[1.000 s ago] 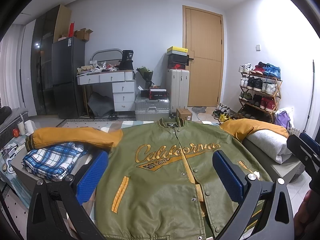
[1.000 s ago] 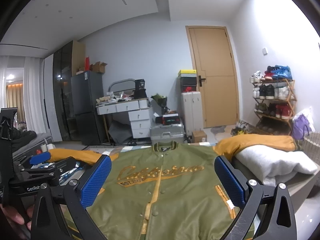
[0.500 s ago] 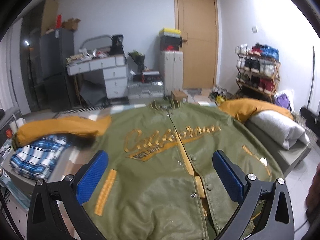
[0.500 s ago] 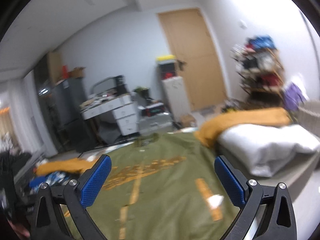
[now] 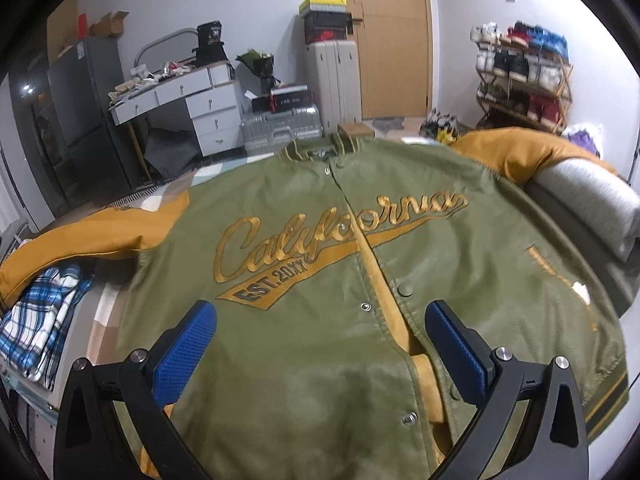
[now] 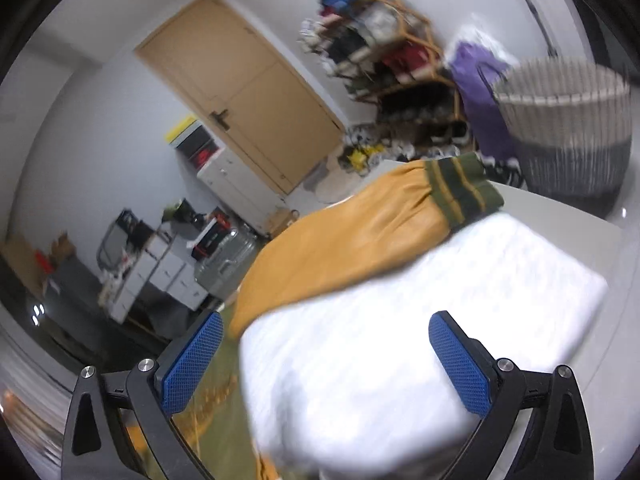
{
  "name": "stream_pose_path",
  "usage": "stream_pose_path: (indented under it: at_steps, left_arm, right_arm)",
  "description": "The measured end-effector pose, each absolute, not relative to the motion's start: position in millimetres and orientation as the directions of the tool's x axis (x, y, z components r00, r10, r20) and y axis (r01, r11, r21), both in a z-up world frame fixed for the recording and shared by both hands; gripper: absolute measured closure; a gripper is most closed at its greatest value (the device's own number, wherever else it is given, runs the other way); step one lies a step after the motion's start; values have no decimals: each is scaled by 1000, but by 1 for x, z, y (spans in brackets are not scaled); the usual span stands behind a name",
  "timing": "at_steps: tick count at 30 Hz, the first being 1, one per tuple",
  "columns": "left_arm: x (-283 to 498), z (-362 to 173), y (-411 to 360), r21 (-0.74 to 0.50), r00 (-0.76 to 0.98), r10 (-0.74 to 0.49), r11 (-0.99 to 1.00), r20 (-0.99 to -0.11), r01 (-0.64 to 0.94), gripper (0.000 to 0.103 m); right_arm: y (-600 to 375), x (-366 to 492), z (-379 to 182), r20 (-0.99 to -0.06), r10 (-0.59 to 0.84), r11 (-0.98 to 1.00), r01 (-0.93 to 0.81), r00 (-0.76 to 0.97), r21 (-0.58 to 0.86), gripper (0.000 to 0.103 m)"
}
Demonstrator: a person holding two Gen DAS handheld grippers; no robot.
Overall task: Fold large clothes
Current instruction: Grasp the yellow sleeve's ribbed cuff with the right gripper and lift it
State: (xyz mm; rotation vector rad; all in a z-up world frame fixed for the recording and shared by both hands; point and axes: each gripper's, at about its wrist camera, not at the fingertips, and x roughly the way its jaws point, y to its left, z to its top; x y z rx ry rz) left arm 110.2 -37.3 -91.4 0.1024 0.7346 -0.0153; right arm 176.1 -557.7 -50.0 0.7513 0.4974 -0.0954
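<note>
An olive varsity jacket (image 5: 320,280) with mustard sleeves and "California" lettering lies front up and spread flat. My left gripper (image 5: 320,344) is open and empty above its lower front. My right gripper (image 6: 326,360) is open and empty over a white folded garment (image 6: 400,340). The jacket's right mustard sleeve (image 6: 352,240), with a striped green cuff (image 6: 460,188), lies across that white garment. The right wrist view is blurred.
A folded blue plaid shirt (image 5: 36,320) lies left of the jacket, under its left sleeve (image 5: 100,236). A grey-white folded garment (image 5: 592,196) lies at the right. A woven laundry basket (image 6: 568,128), a shoe rack (image 6: 384,52) and a door (image 6: 248,92) stand beyond.
My left gripper moved forward and tilted down over the jacket. My right gripper swung right and tilted, from over the jacket front to the white garment and right sleeve.
</note>
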Motion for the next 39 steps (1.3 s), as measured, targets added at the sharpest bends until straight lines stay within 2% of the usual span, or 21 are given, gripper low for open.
stream_pose_path:
  at_steps: [2,5,6,7,9,13,14,15,16,17,18,19,20,26,31,34,39]
  left_arm:
    - [116,-96,-41,93,731,26,994,-682,52,1]
    - [119,-99,-46,109,718,31,992,-696,62,1]
    - [121,-99,-48,113,717,34,992,-696,63,1]
    - [122,-101,-48,117,716,35,991,-697,65,1]
    - [123,-103,-49,123,709,39,990,-704,68,1]
    - [126,-108,-49,127,687,45,990,-725,69,1]
    - [126,-108,-49,125,684,43,990,-729,70,1]
    - [126,-108,-47,124,681,42,990,-731,72,1]
    - [126,-108,-48,125,681,42,989,-731,73,1]
    - [123,-107,-48,127,682,43,989,-730,74,1]
    - [123,-106,-48,129,684,44,989,-728,74,1]
    - [121,-104,-48,130,688,44,989,-725,74,1]
    - [123,-102,-47,131,691,45,989,-721,72,1]
    - [121,-92,-36,120,711,50,991,-701,49,1]
    - [116,-87,-16,94,723,57,996,-688,11,1]
    - [112,-86,-3,65,729,53,998,-682,-12,1]
    - [106,-88,19,15,732,44,999,-679,-45,1]
  right_arm:
    - [-588,193,-57,-478,70,704,296,876,645,0]
    - [-628,217,-70,-562,31,671,400,826,625,0]
    - [-636,221,-75,-583,33,651,425,812,629,7]
    - [-644,223,-81,-585,46,629,432,809,646,9]
    - [-653,232,-87,-602,61,608,449,796,655,9]
    - [-666,245,-92,-629,41,601,484,776,636,16]
    - [-668,249,-92,-642,27,608,497,766,619,23]
    - [-668,249,-92,-651,9,613,510,759,604,36]
    - [-666,253,-90,-656,-5,621,516,755,590,41]
    - [-666,254,-86,-663,-24,639,521,748,565,53]
    - [-664,256,-81,-666,-59,653,533,744,538,77]
    - [-660,256,-77,-669,-85,666,542,738,513,86]
    - [-657,256,-67,-653,-96,693,521,752,498,90]
    - [-628,261,-3,-579,-204,781,488,789,389,93]
    - [-592,271,61,-482,-221,828,424,848,367,93]
    - [-552,278,102,-428,-180,862,352,886,365,93]
    - [-433,289,160,-340,-18,941,131,940,313,93]
